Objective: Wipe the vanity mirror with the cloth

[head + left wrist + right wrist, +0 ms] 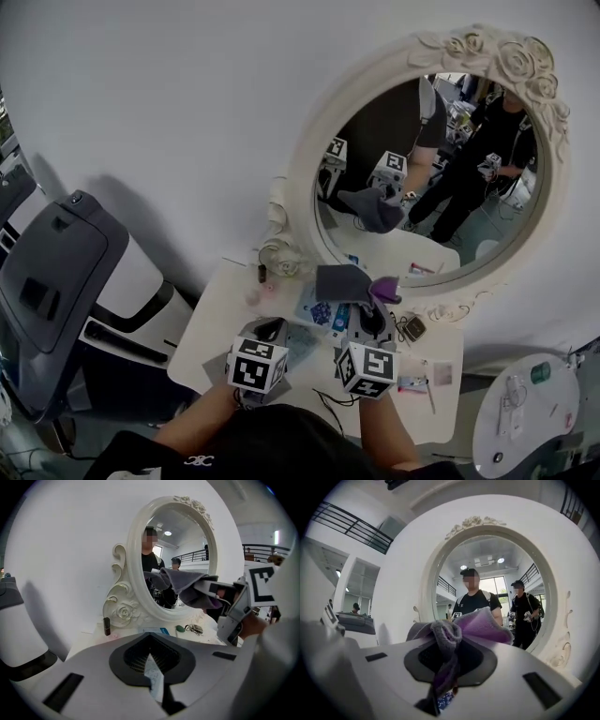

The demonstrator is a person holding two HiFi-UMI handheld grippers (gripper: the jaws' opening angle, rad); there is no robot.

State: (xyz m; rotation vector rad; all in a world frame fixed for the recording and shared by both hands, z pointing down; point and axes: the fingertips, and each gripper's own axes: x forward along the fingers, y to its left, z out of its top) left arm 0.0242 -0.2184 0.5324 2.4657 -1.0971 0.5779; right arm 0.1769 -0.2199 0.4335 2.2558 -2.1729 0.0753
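At lower centre the left tool (269, 331) hangs over the counter (214, 330), jaws closed on nothing, and beside it the right tool (371, 311) clamps the cloth (343, 280) near the lower rim of the mirror (431, 178) at upper right, where a hard push may rock it or loose folds sweep the clutter (412, 328).

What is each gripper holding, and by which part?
The right gripper is shut on the purple cloth, pinching a bunched fold near its edge. The left gripper has its jaws together, with nothing clearly held.
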